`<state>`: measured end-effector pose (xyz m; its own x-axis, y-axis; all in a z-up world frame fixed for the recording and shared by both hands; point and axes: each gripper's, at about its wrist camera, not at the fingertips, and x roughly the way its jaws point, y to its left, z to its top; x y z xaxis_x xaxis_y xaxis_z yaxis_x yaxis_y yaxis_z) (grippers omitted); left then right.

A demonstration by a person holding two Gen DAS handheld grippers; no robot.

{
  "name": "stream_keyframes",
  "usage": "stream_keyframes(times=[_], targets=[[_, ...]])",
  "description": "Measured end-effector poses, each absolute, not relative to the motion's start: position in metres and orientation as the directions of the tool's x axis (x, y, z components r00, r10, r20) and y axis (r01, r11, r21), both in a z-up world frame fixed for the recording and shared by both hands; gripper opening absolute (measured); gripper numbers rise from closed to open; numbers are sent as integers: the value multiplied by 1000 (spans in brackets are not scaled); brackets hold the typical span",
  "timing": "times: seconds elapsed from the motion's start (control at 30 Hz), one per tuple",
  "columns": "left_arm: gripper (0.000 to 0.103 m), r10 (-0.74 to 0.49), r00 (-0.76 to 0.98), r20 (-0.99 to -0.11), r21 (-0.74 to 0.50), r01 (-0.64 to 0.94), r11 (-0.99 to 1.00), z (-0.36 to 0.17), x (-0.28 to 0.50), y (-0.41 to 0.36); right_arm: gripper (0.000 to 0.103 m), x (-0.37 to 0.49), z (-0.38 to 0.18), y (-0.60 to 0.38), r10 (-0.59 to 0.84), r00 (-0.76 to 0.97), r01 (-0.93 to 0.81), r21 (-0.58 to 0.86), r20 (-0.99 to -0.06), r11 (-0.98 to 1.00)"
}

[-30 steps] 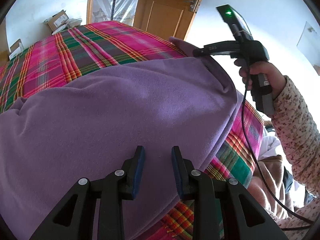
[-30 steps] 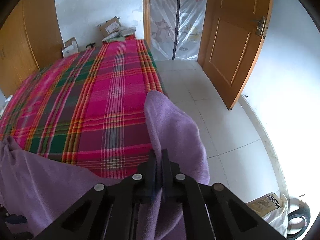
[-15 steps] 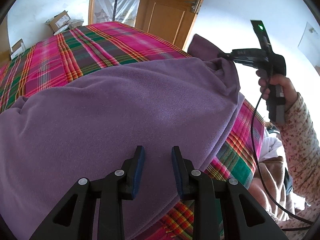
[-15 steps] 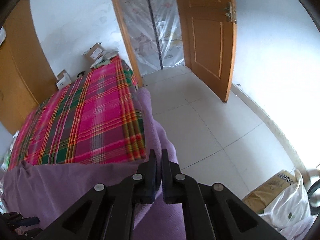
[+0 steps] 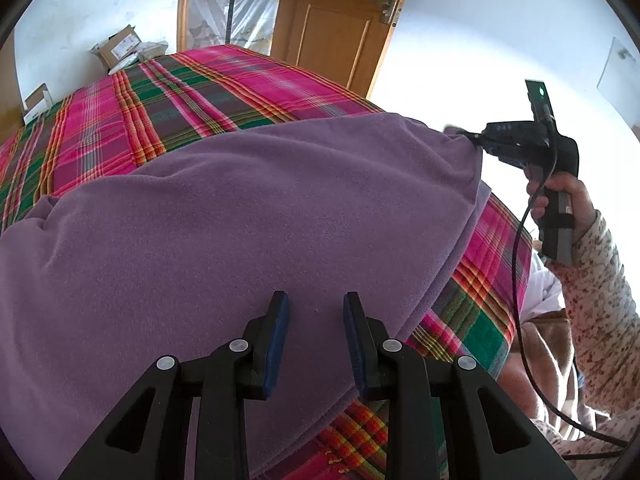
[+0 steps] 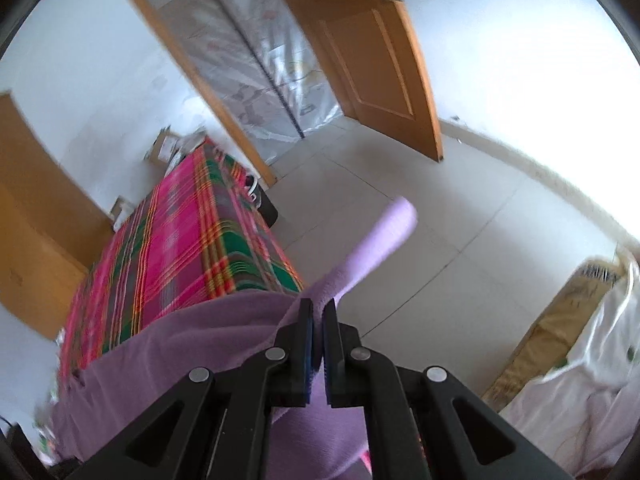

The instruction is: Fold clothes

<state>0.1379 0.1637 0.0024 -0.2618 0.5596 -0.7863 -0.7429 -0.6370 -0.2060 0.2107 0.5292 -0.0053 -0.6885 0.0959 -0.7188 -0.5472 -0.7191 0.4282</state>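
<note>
Right claw [image 6: 318, 312] pinches the purple garment's [image 5: 240, 220] corner; left claw [image 5: 316, 300] gapes partway above it.

White walls [image 6: 92, 44] enclose the room, and a pale tiled floor [image 6: 440, 216] runs to an open wooden door [image 6: 372, 56]. Beside it a wood-framed doorway is hung with clear plastic sheeting [image 6: 256, 68] (a dark line runs down its middle). A bed under a pink, green and orange plaid cover [image 5: 168, 100] fills the left side, with cardboard boxes [image 5: 120, 44] at its far end. A wooden wardrobe [image 6: 36, 236] stands along the left wall. Bright daylight washes out the right-hand wall.
</note>
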Motion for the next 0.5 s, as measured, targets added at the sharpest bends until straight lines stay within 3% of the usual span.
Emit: stream_keyframes(times=[0.5], targets=[[29, 564, -257, -785, -213, -743, -635, 3, 139, 161, 4, 245, -31, 546, 115, -690, -613, 494, -714, -616]])
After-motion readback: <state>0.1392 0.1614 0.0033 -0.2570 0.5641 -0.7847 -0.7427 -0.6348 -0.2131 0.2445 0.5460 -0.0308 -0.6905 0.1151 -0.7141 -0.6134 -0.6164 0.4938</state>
